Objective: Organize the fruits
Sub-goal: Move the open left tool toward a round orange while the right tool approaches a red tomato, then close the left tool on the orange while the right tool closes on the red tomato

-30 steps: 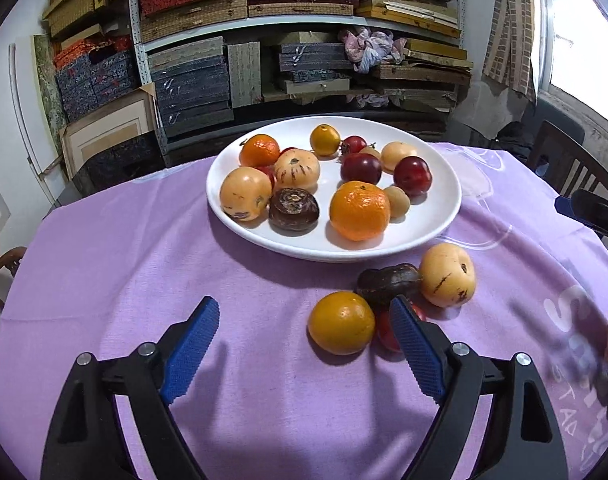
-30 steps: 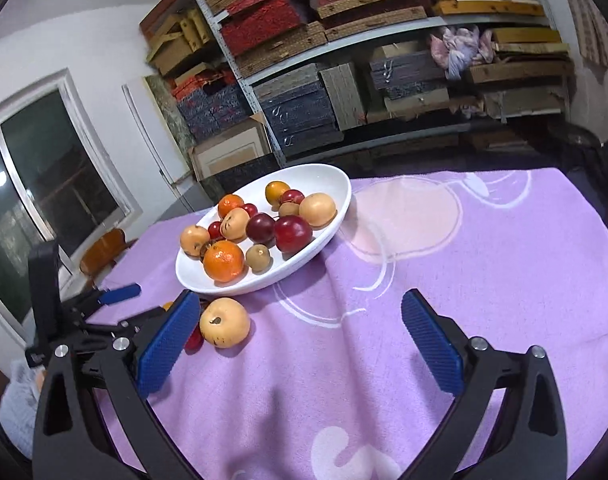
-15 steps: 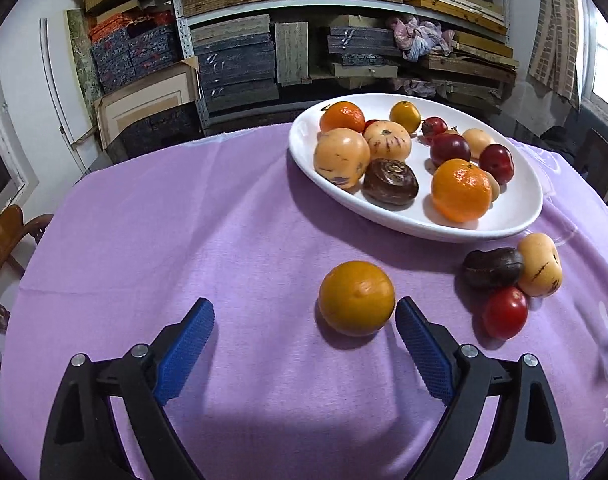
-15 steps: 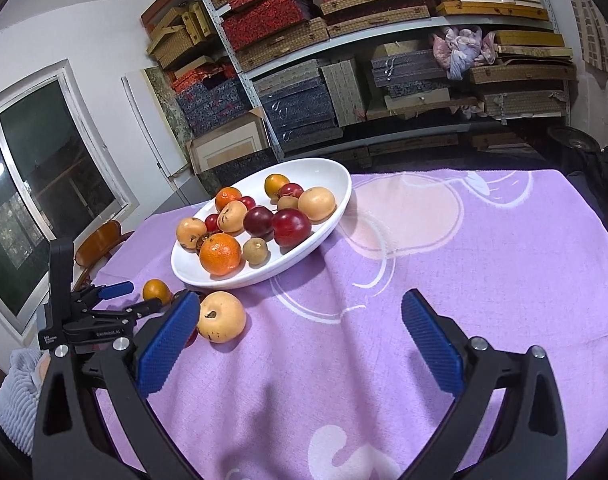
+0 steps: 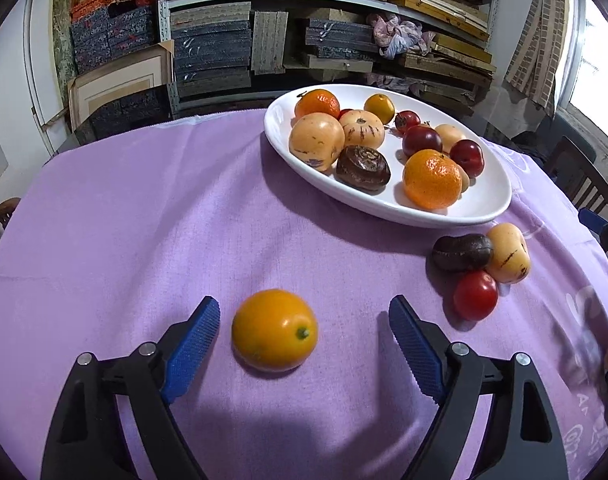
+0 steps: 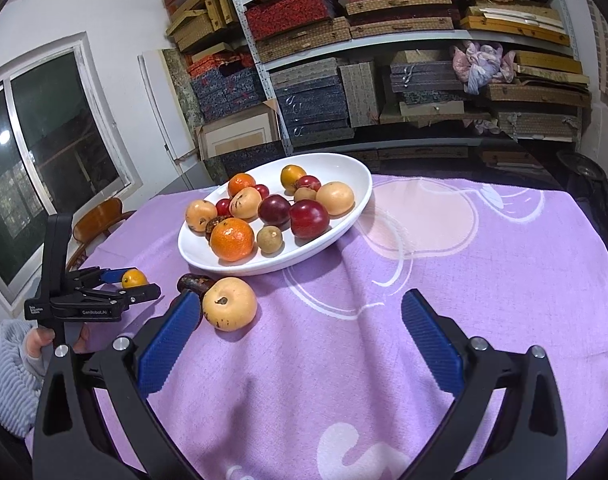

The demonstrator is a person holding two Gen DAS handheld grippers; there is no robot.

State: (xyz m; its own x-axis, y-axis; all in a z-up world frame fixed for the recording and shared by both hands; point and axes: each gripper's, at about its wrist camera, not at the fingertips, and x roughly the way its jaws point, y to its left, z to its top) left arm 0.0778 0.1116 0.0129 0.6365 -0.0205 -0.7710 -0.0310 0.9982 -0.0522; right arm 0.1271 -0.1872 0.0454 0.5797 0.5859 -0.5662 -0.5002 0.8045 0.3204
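Observation:
A loose orange (image 5: 274,330) lies on the purple tablecloth (image 5: 143,220) between the fingers of my left gripper (image 5: 304,307). Its jaws are closing, but neither blue pad touches the fruit, which sits nearer the left pad. The right wrist view shows the same orange (image 6: 134,279) between the left gripper's (image 6: 123,284) tips. A white oval plate (image 5: 484,204) holds several fruits. A dark brown fruit (image 5: 462,253), a tan fruit (image 5: 508,254) and a red fruit (image 5: 475,295) lie beside it. My right gripper (image 6: 302,300) stands open over bare cloth, its left pad beside the tan fruit (image 6: 229,304).
Shelves (image 6: 384,40) stacked with boxes fill the wall behind the table. A wooden chair (image 6: 95,220) stands at the far left by a window, and another chair (image 5: 584,176) at the right. A hand in a grey sleeve (image 6: 7,360) holds the left gripper.
The left gripper has swung left and come lower: the orange, once beside its right finger, now lies between the fingers. The plate has slid to the view's right. The right gripper has barely moved.

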